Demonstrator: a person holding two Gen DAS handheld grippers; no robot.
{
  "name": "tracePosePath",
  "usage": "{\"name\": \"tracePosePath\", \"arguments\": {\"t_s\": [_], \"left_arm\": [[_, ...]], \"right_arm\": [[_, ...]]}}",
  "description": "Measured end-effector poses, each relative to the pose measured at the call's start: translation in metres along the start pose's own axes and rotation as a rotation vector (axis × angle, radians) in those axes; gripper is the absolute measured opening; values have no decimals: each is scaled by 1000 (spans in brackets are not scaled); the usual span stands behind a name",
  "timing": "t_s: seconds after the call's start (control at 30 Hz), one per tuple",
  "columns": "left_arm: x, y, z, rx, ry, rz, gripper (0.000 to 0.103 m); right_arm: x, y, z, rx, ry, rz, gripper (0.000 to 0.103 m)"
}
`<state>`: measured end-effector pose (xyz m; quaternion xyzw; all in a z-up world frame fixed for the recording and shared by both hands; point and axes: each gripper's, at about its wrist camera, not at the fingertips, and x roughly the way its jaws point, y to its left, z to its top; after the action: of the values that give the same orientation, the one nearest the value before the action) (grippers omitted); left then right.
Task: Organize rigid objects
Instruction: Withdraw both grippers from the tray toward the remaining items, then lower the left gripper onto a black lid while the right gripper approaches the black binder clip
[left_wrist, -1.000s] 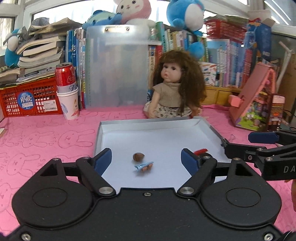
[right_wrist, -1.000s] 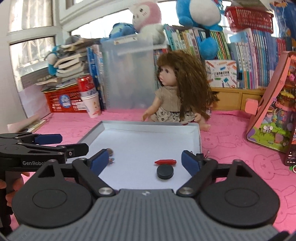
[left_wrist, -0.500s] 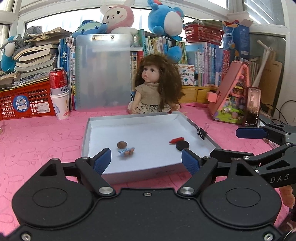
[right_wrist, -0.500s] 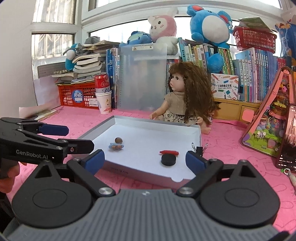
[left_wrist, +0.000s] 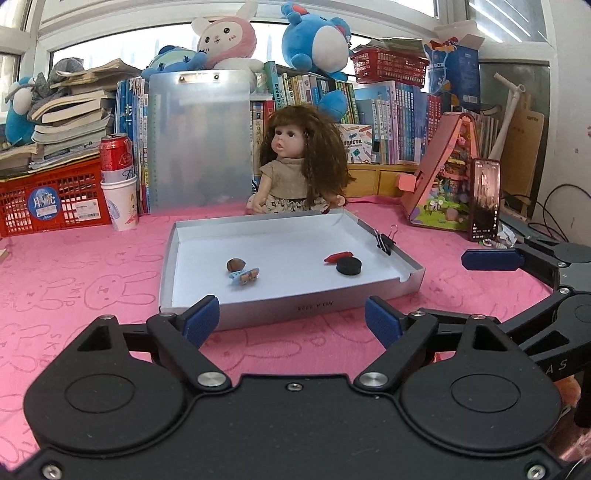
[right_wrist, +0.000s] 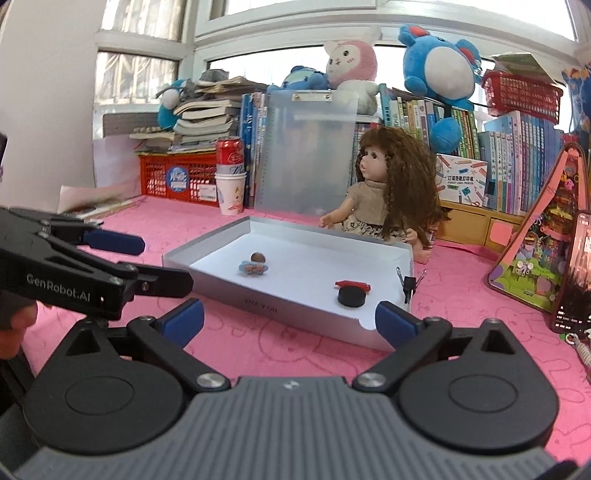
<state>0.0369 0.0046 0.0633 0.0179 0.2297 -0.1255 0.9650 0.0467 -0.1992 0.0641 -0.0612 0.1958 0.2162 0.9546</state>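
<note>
Left gripper (left_wrist: 291, 319): jaws apart and opening, nothing between the blue pads; it hangs over the pink mat just short of the tray's near wall.
Right gripper (right_wrist: 290, 323): jaws wide and opening, empty; it too sits before the tray, near its right corner.
Tray (left_wrist: 280, 309): shallow grey box with a white floor, lying flat on the pink bunny-print mat (left_wrist: 81, 280).
Left group in tray: a brown nut-like piece (left_wrist: 235, 264) with a small light-blue toy (left_wrist: 243, 276) just in front, the two touching or nearly so.
Right group in tray: a black disc (left_wrist: 348, 266) with a red pepper-shaped piece (left_wrist: 338, 256) at its far-left edge.
Binder clip (left_wrist: 384, 242): black, clamped on the tray's right wall.
Behind tray: a curly-haired doll (left_wrist: 295, 173) sitting upright; a red can in a paper cup (left_wrist: 119, 195) stands well to the left.
</note>
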Motion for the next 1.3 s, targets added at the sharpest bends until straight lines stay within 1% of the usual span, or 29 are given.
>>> {"name": "tracePosePath", "arguments": {"t_s": [0.23, 0.33, 0.47, 0.63, 0.8, 1.0, 1.1, 1.2, 1.3], "left_arm": [[-13, -2, -17, 4, -4, -6, 88], [-19, -1, -27, 3, 4, 7, 88], [-22, 1, -40, 5, 34, 24, 88], [-26, 8, -53, -14, 51, 68, 88], [-28, 20, -63, -39, 62, 111, 88], [-33, 34, -70, -64, 65, 164, 88], [-34, 39, -74, -78, 65, 186, 85], [-33, 43, -77, -96, 75, 193, 81], [-31, 45, -80, -108, 86, 200, 77]], "right_arm": [[-6, 9, -18, -40, 30, -5, 103], [-6, 12, -25, -46, 50, -8, 103], [-4, 13, -34, -39, 73, -12, 103], [-2, 16, -41, -32, 92, -14, 103], [1, 23, -47, -53, 109, -33, 103], [6, 27, -51, -59, 135, -25, 103], [7, 27, -51, -47, 140, -18, 103], [6, 28, -49, -31, 132, -6, 101], [7, 31, -48, -36, 133, -14, 97]]}}
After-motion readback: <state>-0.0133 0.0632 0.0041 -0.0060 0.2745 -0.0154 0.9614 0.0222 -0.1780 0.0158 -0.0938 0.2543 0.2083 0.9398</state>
